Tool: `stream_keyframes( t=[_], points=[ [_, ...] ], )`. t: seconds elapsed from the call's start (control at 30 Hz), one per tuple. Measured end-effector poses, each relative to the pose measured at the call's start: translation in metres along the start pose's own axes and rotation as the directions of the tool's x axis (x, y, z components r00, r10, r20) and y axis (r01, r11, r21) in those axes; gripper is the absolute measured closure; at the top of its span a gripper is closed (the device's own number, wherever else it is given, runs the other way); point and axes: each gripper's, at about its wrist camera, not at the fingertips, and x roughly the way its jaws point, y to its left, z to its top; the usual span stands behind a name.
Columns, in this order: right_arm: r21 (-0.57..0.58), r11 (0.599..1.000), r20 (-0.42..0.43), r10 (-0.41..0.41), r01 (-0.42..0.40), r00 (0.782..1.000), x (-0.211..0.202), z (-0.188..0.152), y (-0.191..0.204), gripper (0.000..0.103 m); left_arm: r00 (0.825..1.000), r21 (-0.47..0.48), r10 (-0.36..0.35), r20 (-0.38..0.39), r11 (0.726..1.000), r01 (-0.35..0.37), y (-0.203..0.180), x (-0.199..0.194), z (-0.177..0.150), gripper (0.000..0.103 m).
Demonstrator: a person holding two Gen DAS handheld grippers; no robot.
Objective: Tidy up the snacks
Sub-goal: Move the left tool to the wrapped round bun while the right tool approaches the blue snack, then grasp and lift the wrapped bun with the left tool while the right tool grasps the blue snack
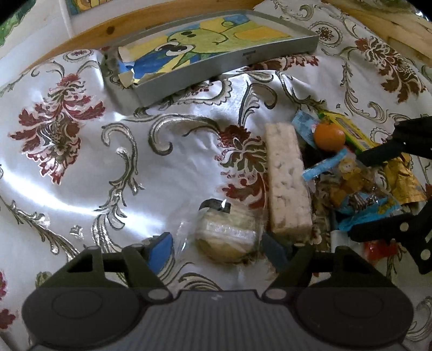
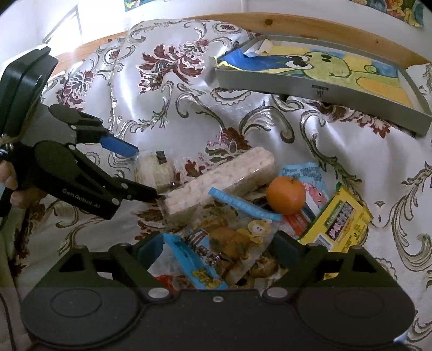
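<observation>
A round cake in clear wrap (image 1: 226, 235) lies on the floral cloth between the blue pads of my left gripper (image 1: 217, 251), which is open and straddles it. The right wrist view shows the same cake (image 2: 154, 168) between the left gripper's fingers (image 2: 145, 172). Beside it lies a long puffed-rice bar (image 1: 286, 178). My right gripper (image 2: 218, 248) is open over a clear snack bag with blue trim (image 2: 224, 243). An orange (image 2: 286, 195) sits on the snack pile. A grey tray (image 1: 216, 78) lined with a cartoon drawing stands at the back.
A yellow box (image 2: 340, 221), a blue-and-white packet (image 2: 305, 172) and a red packet (image 2: 167, 280) are in the pile. A wooden rail (image 2: 270, 21) borders the cloth (image 1: 81, 162) behind the tray (image 2: 297, 86). A hand (image 2: 10, 183) holds the left gripper.
</observation>
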Motion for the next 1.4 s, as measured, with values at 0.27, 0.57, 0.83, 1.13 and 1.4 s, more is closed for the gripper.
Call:
stream_keyframes(
  t=[0.27, 0.57, 0.83, 1.13, 1.4],
  points=[
    [-0.025, 1.000, -0.001, -0.018, 0.018, 1.000, 0.003, -0.001, 0.005, 0.013, 1.000, -0.008, 0.007, 0.016, 1.000, -0.007, -0.007, 0.001, 0.000, 0.040],
    [-0.021, 0.999, 0.013, -0.033, 0.034, 0.999, -0.001, -0.001, 0.004, 0.026, 1.000, -0.098, 0.009, 0.016, 0.995, -0.008, -0.006, -0.002, 0.001, 0.052],
    [-0.095, 0.994, 0.025, -0.058, 0.060, 0.998, -0.003, -0.003, 0.016, 0.030, 0.999, -0.173, 0.043, 0.010, 0.984, -0.040, -0.010, -0.007, 0.000, 0.056],
    [-0.039, 0.998, -0.011, -0.057, 0.056, 0.998, 0.001, -0.006, 0.012, 0.015, 0.998, -0.277, 0.058, 0.032, 0.960, -0.047, -0.015, -0.029, -0.005, 0.056],
    [-0.069, 0.993, 0.023, -0.089, 0.090, 0.996, -0.002, -0.008, 0.013, 0.035, 0.994, -0.298, 0.093, 0.050, 0.952, -0.074, -0.027, -0.040, -0.007, 0.056]
  ],
)
